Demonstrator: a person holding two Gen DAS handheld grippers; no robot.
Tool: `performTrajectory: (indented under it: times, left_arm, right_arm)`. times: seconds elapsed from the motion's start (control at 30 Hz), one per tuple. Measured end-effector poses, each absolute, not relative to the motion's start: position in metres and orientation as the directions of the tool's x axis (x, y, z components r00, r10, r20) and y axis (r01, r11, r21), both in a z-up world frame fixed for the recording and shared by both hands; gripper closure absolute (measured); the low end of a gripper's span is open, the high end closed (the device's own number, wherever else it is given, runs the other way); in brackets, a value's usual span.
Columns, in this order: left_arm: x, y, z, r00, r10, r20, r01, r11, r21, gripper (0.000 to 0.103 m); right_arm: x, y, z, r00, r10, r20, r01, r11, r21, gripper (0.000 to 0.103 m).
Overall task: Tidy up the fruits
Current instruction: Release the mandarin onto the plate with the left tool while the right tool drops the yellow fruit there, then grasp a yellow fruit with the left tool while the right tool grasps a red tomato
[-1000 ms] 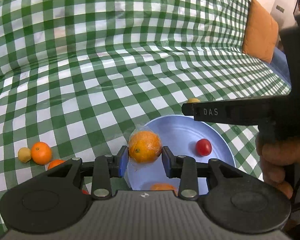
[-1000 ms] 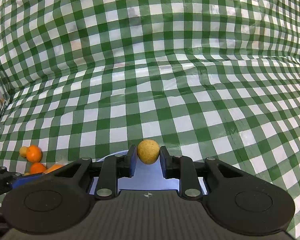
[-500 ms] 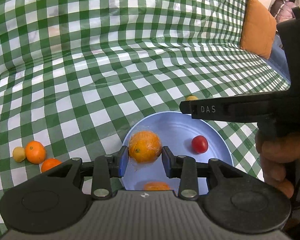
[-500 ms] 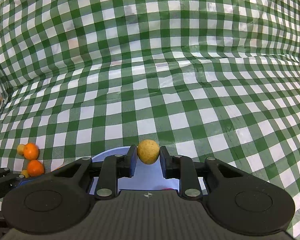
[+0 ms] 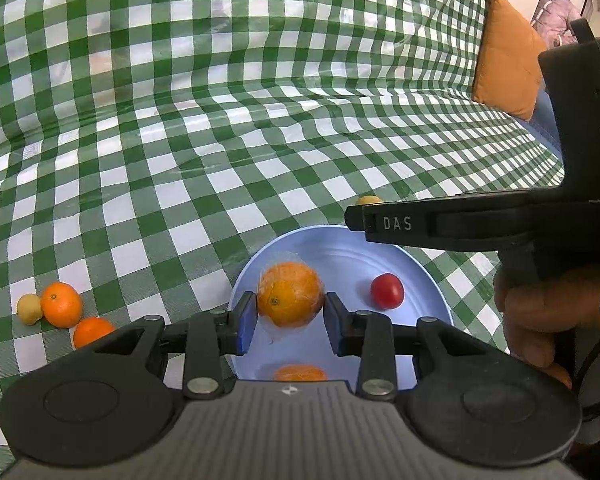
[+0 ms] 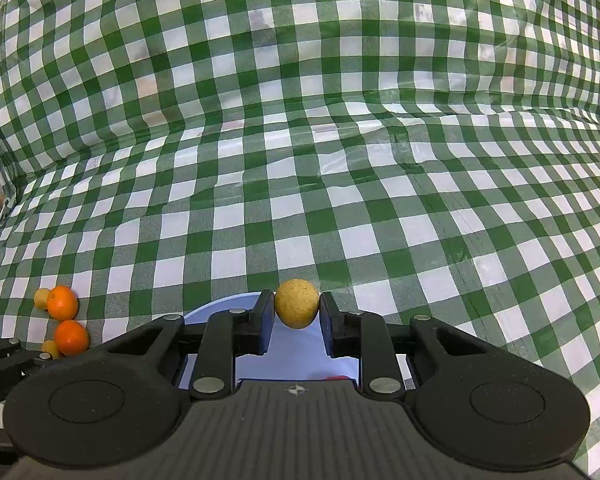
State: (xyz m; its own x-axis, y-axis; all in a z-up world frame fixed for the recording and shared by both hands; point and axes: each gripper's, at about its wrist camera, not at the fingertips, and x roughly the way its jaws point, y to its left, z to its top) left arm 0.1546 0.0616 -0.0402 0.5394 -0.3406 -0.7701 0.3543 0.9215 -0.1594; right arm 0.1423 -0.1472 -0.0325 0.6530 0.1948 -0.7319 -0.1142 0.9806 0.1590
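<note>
My left gripper [image 5: 290,316] is shut on a plastic-wrapped orange [image 5: 290,294], held over the light blue plate [image 5: 432,280]. On that plate lie a red tomato [image 5: 387,291] and another orange fruit [image 5: 300,373], partly hidden by the gripper body. My right gripper [image 6: 296,318] is shut on a small round yellow fruit [image 6: 297,308] above the far rim of the blue plate [image 6: 220,306]. In the left wrist view the right gripper's black finger crosses over the plate's far edge, with the yellow fruit [image 5: 369,200] peeking above it.
On the green checked cloth left of the plate lie two oranges [image 5: 62,304] [image 5: 92,330] and a small yellow fruit [image 5: 30,309]; the same cluster [image 6: 62,302] shows in the right wrist view. An orange cushion [image 5: 508,56] sits far right. A hand [image 5: 548,312] holds the right gripper.
The left gripper with the wrapped orange has shifted right, further over the plate; the loose fruits slid left in its view. The right gripper has stayed put with its yellow fruit.
</note>
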Motion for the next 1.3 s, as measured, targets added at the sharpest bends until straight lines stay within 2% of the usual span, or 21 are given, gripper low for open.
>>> performTrajectory:
  times: [0.23,0.3,0.33,0.37,0.4,0.43,0.5,0.57,0.63,0.7,0.77,0.83,0.97,1.17,1.23,1.3]
  left_arm:
    - [0.154,0.059,-0.041,0.535,-0.352,-0.768,0.364,0.916,-0.167,0.063]
    - [0.153,0.058,-0.041,0.527,-0.364,-0.768,0.380,0.909,-0.170,0.059]
    - [0.153,0.059,-0.040,0.514,-0.377,-0.771,0.396,0.901,-0.177,0.050]
    - [0.154,0.063,-0.038,0.514,-0.387,-0.766,0.401,0.898,-0.184,0.049]
    - [0.155,0.068,-0.034,0.529,-0.385,-0.757,0.390,0.902,-0.187,0.049]
    - [0.157,0.077,-0.030,0.542,-0.377,-0.751,0.369,0.910,-0.191,0.050]
    - [0.165,0.100,-0.022,0.563,-0.371,-0.739,0.320,0.922,-0.219,0.063]
    - [0.177,0.134,-0.014,0.597,-0.337,-0.728,0.231,0.941,-0.246,0.082]
    - [0.188,0.174,-0.008,0.623,-0.274,-0.732,0.110,0.958,-0.266,0.092]
    - [0.197,0.213,-0.005,0.627,-0.197,-0.753,-0.023,0.962,-0.270,0.092]
    - [0.203,0.251,-0.007,0.604,-0.146,-0.784,-0.152,0.944,-0.293,0.092]
    - [0.207,0.284,-0.014,0.566,-0.152,-0.810,-0.257,0.901,-0.349,0.092]
    - [0.217,0.307,-0.027,0.512,-0.237,-0.826,-0.293,0.855,-0.427,0.091]
    - [0.230,0.299,-0.055,0.448,-0.260,-0.855,-0.284,0.866,-0.412,0.088]
    - [0.232,0.298,-0.066,0.440,-0.267,-0.857,-0.293,0.860,-0.418,0.086]
    - [0.235,0.298,-0.073,0.443,-0.263,-0.857,-0.319,0.847,-0.425,0.084]
  right_arm:
    - [0.144,-0.148,-0.032,0.654,0.197,-0.730,-0.111,0.980,0.165,0.078]
    - [0.145,-0.146,-0.031,0.655,0.194,-0.730,-0.107,0.980,0.165,0.075]
    - [0.145,-0.145,-0.030,0.659,0.185,-0.729,-0.098,0.982,0.161,0.071]
    - [0.145,-0.145,-0.028,0.667,0.177,-0.724,-0.089,0.983,0.159,0.057]
    - [0.145,-0.145,-0.026,0.675,0.176,-0.717,-0.084,0.983,0.162,0.052]
    - [0.145,-0.146,-0.024,0.680,0.177,-0.711,-0.081,0.983,0.167,0.052]
    - [0.143,-0.145,-0.019,0.697,0.177,-0.695,-0.072,0.981,0.178,0.052]
    - [0.142,-0.142,-0.014,0.712,0.184,-0.678,-0.074,0.979,0.189,0.053]
    - [0.142,-0.139,-0.012,0.717,0.200,-0.667,-0.085,0.976,0.201,0.054]
    - [0.141,-0.132,-0.010,0.719,0.230,-0.655,-0.112,0.970,0.217,0.067]
    - [0.140,-0.120,-0.009,0.712,0.271,-0.648,-0.155,0.961,0.231,0.074]
    - [0.138,-0.104,-0.010,0.694,0.321,-0.645,-0.212,0.947,0.243,0.077]
    - [0.134,-0.069,-0.013,0.659,0.369,-0.655,-0.303,0.928,0.218,0.077]
    - [0.124,-0.014,-0.036,0.478,0.483,-0.734,-0.499,0.837,0.226,0.076]
    - [0.119,0.000,-0.043,0.442,0.485,-0.754,-0.541,0.815,0.207,0.073]
    - [0.115,0.011,-0.047,0.413,0.486,-0.770,-0.570,0.798,0.197,0.064]
